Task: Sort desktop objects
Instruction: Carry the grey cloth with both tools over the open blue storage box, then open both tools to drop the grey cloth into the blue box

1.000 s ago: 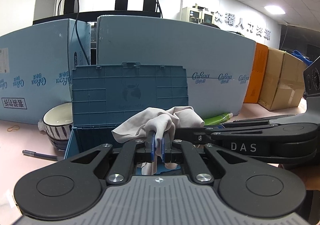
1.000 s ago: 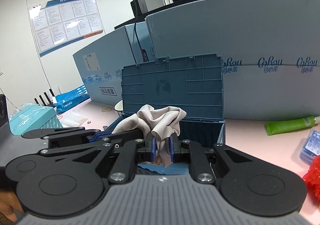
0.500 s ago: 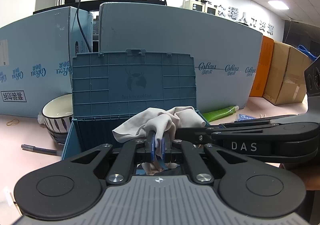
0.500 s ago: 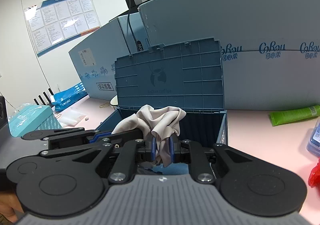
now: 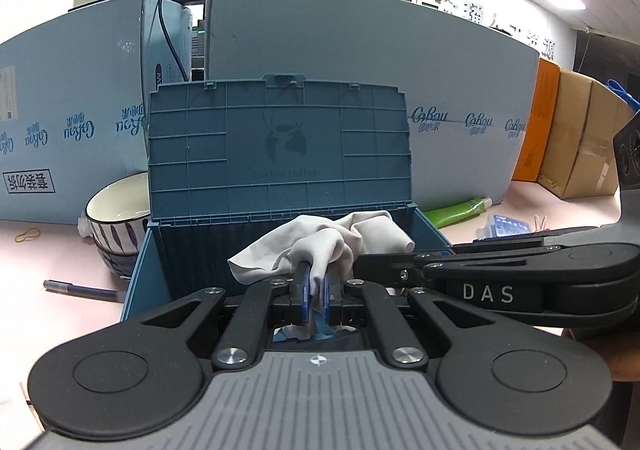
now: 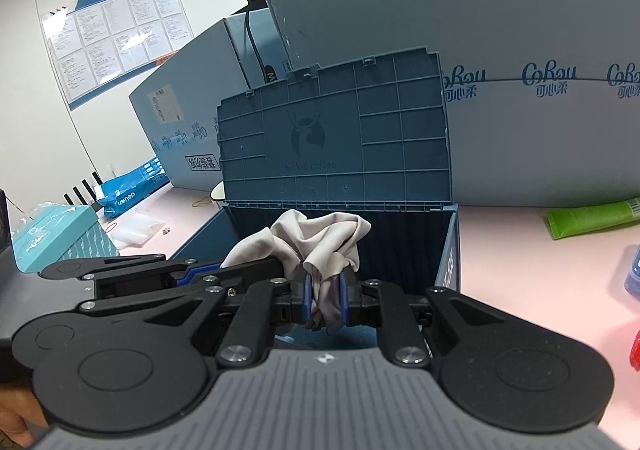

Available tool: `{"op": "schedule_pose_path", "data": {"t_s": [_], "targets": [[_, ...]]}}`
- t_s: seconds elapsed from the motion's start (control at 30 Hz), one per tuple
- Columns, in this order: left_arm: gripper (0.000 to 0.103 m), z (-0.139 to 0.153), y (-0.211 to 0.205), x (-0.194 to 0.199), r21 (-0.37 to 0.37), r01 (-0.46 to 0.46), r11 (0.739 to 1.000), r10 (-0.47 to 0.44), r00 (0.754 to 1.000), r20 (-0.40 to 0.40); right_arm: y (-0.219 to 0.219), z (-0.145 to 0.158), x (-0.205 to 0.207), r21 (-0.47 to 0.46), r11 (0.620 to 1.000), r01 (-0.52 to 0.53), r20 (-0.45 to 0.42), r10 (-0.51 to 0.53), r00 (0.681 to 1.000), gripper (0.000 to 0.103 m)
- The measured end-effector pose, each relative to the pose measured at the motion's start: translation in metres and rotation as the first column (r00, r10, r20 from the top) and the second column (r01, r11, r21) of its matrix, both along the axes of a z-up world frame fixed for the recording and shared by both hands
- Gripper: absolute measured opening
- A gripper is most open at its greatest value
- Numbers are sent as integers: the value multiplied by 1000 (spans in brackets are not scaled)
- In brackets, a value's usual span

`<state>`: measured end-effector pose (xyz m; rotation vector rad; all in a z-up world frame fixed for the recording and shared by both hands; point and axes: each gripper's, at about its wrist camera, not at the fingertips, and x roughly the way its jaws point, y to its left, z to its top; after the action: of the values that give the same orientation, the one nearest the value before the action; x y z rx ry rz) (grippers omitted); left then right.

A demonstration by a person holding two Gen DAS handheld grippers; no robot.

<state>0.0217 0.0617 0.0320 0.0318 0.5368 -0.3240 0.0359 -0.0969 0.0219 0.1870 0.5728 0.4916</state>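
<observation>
Our left gripper (image 5: 316, 292) and right gripper (image 6: 323, 300) both pinching the crumpled beige cloth (image 5: 340, 238), over the open blue plastic box (image 5: 280, 154)

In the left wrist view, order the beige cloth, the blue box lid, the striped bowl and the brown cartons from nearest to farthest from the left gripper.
1. Beige cloth: clamped in the left gripper.
2. Blue box lid: upright, straight ahead.
3. Striped bowl: left, beside the box; close to the lid in depth.
4. Brown cartons: far right.

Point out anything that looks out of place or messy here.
The beige cloth is crumpled, pinched by both the left gripper and right gripper over the open blue box. A pen lies loose beside it.
</observation>
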Motion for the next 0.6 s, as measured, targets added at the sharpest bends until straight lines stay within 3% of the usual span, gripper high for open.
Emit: {"op": "schedule_pose_path", "data": {"t_s": [0.6], "targets": [[7,-9,0,7,28,-21,999,22,999,-26,9,-3,7,-133,991,-30,28,34,999,20]]}}
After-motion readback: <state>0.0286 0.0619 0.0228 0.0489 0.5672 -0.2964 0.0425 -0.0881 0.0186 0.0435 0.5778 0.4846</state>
